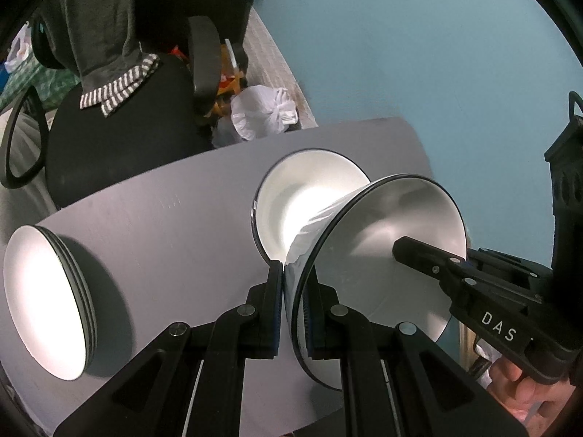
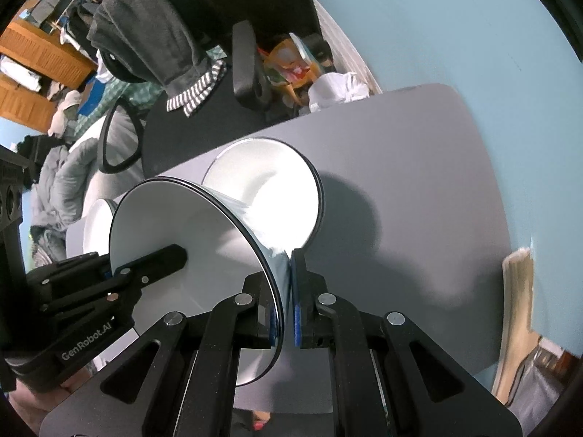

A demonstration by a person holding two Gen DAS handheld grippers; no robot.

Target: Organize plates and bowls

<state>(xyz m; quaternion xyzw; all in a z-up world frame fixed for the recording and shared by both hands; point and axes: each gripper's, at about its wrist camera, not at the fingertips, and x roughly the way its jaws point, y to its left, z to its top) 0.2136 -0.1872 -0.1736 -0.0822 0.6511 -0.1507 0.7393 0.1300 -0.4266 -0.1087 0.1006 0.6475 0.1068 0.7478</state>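
A white bowl with a dark rim (image 1: 382, 255) is held above the grey table (image 1: 164, 225) by both grippers. My left gripper (image 1: 295, 309) is shut on its near rim. My right gripper (image 2: 286, 298) is shut on the opposite rim of the same bowl (image 2: 175, 225). A second white bowl (image 1: 306, 196) stands on the table just beyond the held one, and it also shows in the right wrist view (image 2: 273, 182). A stack of white plates (image 1: 43, 302) sits at the table's left end.
A black office chair (image 1: 120, 138) with a grey striped cloth over it stands past the table's far edge. A white plastic bag (image 1: 266, 109) and clutter lie on the floor behind. A light blue wall (image 1: 437, 54) runs along the right.
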